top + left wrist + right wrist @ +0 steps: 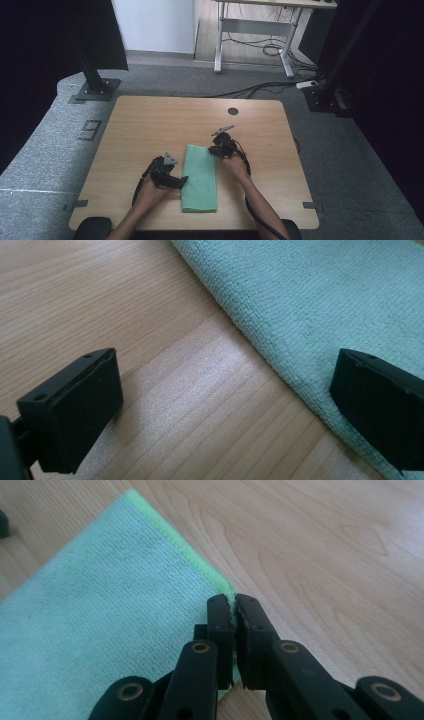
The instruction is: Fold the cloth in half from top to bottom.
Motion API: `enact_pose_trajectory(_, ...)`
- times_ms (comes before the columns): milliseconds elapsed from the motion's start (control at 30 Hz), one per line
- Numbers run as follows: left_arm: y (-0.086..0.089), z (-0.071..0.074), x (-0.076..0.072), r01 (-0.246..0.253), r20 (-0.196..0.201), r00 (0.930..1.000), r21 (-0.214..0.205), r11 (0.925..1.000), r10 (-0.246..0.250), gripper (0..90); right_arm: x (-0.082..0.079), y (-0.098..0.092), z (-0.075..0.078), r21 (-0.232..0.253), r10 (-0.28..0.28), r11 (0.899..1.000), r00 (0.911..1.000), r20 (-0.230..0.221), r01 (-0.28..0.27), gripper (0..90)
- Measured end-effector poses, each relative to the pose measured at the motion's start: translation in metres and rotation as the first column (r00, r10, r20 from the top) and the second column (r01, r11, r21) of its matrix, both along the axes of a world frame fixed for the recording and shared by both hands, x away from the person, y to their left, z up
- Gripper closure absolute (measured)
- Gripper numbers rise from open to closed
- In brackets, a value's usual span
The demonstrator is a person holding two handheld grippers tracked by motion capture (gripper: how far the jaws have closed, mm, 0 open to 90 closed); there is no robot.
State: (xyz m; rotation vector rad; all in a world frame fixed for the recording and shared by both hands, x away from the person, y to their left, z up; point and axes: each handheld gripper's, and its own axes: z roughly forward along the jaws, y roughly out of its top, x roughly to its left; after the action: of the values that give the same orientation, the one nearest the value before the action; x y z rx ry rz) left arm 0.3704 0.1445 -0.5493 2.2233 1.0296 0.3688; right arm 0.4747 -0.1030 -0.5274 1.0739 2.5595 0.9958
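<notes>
Green cloth (200,178) lies folded into a narrow strip mid-worktop (150,120). Right gripper (234,611) pinches the cloth's far right corner; left gripper (220,405) sits spread at its left edge. I judge another fold remains.

The cloth (200,177) is mint green with a fine ribbed weave, and its hem runs brighter lime green along one edge. The bench (150,125) is pale wood with light tan grain lines and a small dark round spot near its far edge. Both grippers, left (183,180) and right (216,148), are black, each topped by a grey plate; the right one's fingers (220,617) are matt black with brass-coloured rivets. The floor (45,165) is speckled grey carpet.
</notes>
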Motion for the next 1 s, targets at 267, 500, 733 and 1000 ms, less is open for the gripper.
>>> enact_pose_trajectory(267, 0.0, 0.0, 0.0, -0.001, 0.001, 1.0, -0.001, 1.0, 0.001, 0.4, -0.012, -0.008, 0.022, 0.034, 0.031, 0.999, 0.9983, 0.051, -0.032, 84.8)
enact_pose_trajectory(500, 0.0, 0.0, 0.0, -0.001, 0.001, 1.0, 0.001, 1.0, 0.001, 0.4, -0.025, -0.018, 0.039, 0.084, 0.051, 0.995, 0.9956, 0.079, -0.058, 84.8)
enact_pose_trajectory(733, 0.0, 0.0, 0.0, -0.003, 0.001, 1.0, 0.001, 1.0, 0.003, 0.4, -0.044, -0.023, 0.056, 0.127, 0.08, 0.987, 0.9908, 0.109, -0.093, 84.8)
enact_pose_trajectory(1000, 0.0, 0.0, 0.0, -0.002, 0.0, 1.0, 0.001, 1.0, 0.002, 0.4, -0.069, -0.027, 0.068, 0.165, 0.127, 0.975, 0.9817, 0.142, -0.15, 84.7)
